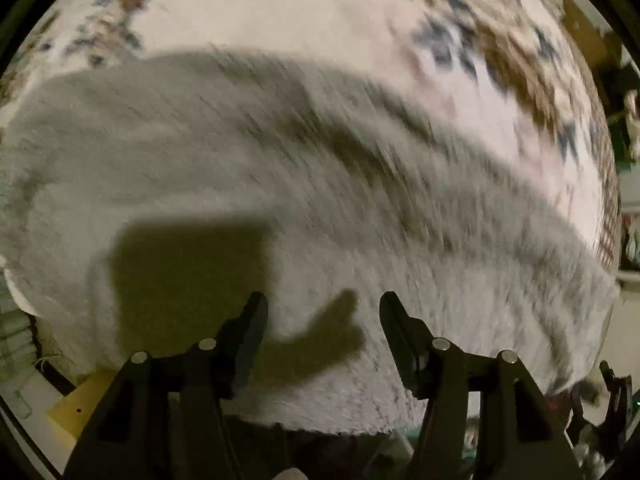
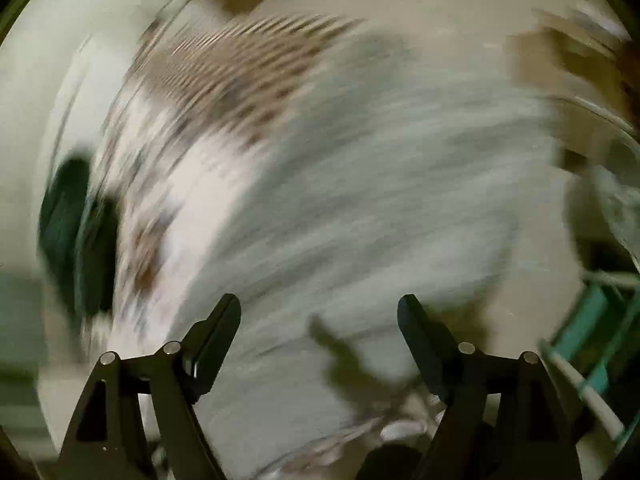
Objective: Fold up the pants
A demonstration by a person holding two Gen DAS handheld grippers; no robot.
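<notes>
Light grey pants (image 1: 248,184) lie spread across a patterned white cloth surface (image 1: 280,12), filling most of the left wrist view. My left gripper (image 1: 323,300) hovers open and empty just above their near part and casts a shadow on the fabric. In the right wrist view the pants (image 2: 360,200) are a strongly blurred grey mass. My right gripper (image 2: 319,304) is open and empty over them. Both views are smeared by motion.
The white cloth has brown and blue patterns (image 1: 520,56). A yellow board (image 1: 76,404) shows at lower left below the surface edge. A dark green object (image 2: 76,236) is at the left and a teal frame (image 2: 592,340) at the right.
</notes>
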